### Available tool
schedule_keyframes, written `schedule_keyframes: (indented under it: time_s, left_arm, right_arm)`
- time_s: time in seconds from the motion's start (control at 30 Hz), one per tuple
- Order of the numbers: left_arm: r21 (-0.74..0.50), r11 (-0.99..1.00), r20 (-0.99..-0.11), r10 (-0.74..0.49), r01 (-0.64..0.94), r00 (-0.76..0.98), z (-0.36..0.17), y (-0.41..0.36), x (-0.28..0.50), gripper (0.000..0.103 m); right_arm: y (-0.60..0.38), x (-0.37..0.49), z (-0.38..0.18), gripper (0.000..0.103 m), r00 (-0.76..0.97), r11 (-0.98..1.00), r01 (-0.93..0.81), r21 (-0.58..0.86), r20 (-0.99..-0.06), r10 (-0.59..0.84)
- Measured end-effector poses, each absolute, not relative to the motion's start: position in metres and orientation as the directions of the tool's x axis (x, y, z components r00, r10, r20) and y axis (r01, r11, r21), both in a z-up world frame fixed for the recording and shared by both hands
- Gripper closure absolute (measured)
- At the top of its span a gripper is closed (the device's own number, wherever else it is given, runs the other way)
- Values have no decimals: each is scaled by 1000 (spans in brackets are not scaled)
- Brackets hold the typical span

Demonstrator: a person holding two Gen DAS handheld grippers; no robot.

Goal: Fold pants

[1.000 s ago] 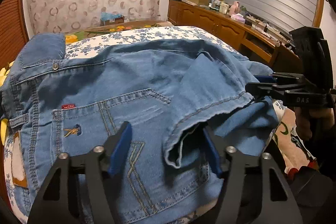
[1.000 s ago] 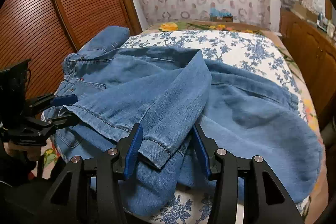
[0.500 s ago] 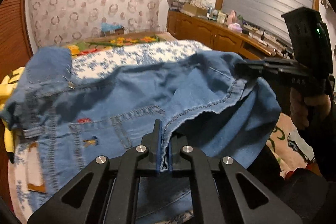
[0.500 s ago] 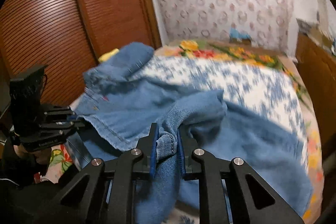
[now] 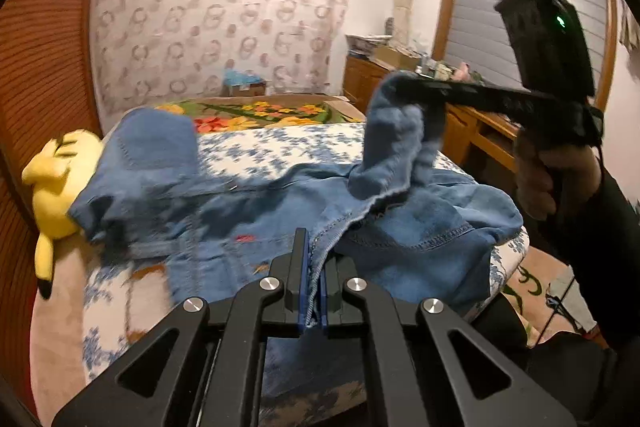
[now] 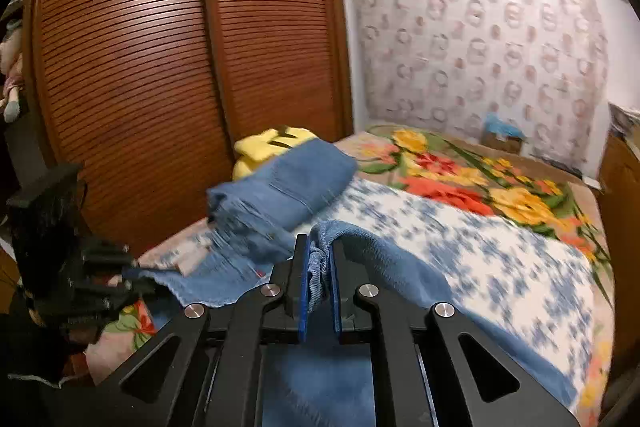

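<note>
Pants hang over the bed, pinched in both closed left tongs and right tongs.

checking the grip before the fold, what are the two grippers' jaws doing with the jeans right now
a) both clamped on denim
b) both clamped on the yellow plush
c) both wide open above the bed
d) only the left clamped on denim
a: the left gripper pinches a stitched edge of the jeans, and the right gripper has bunched denim between its jaws.
</note>
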State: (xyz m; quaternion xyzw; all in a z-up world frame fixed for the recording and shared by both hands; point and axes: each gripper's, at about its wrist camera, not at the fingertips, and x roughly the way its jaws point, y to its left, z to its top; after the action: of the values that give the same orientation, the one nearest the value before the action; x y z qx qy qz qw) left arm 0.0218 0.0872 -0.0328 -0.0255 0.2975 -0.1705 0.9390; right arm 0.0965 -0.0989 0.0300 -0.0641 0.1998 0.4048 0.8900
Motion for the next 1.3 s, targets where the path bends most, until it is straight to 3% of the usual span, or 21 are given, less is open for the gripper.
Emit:
schedule_keyframes:
  time_s: [0.23, 0.63, 0.73, 0.83, 0.93, 1.0, 1.1, 1.2, 1.3]
  left_arm:
    - [-174, 958, -578, -288, 230, 763, -50, 120, 7, 98]
    - [-206, 972, -650, -224, 115, 727, -89, 152, 7, 98]
    - [-207, 972, -659, -219, 107, 720, -93, 155, 6, 97]
    - [-198, 976, -667, -201, 90, 717, -95, 156, 7, 93]
    - [-192, 978, -666, -189, 79, 722, -93, 158, 9, 79]
    - [-190, 979, -661, -184, 75, 727, -92, 159, 9, 55]
    - [-175, 982, -648, -167, 69, 743, -87, 159, 8, 36]
    - [-168, 984, -640, -159, 65, 751, -83, 158, 10, 29]
    - [-154, 986, -632, -145, 59, 761, -81, 156, 12, 28]
  right_arm:
    - [-25, 127, 29, 95, 506, 578, -814, 56, -419, 754]
    - [81, 190, -16, 95, 412, 540, -839, 64, -572, 709]
    - [92, 195, -21, 83, 409, 543, -837, 69, -580, 705]
    - [91, 189, -15, 58, 417, 547, -835, 64, -574, 705]
    - [78, 174, -2, 53, 428, 551, -832, 64, -555, 713]
    - [66, 169, 4, 50, 453, 568, -821, 51, -547, 704]
    - [38, 159, 10, 50, 485, 593, -804, 42, -531, 695]
    - [3, 148, 9, 50, 538, 635, -773, 9, -520, 663]
    - [-37, 137, -3, 50, 578, 676, -737, -6, -525, 625]
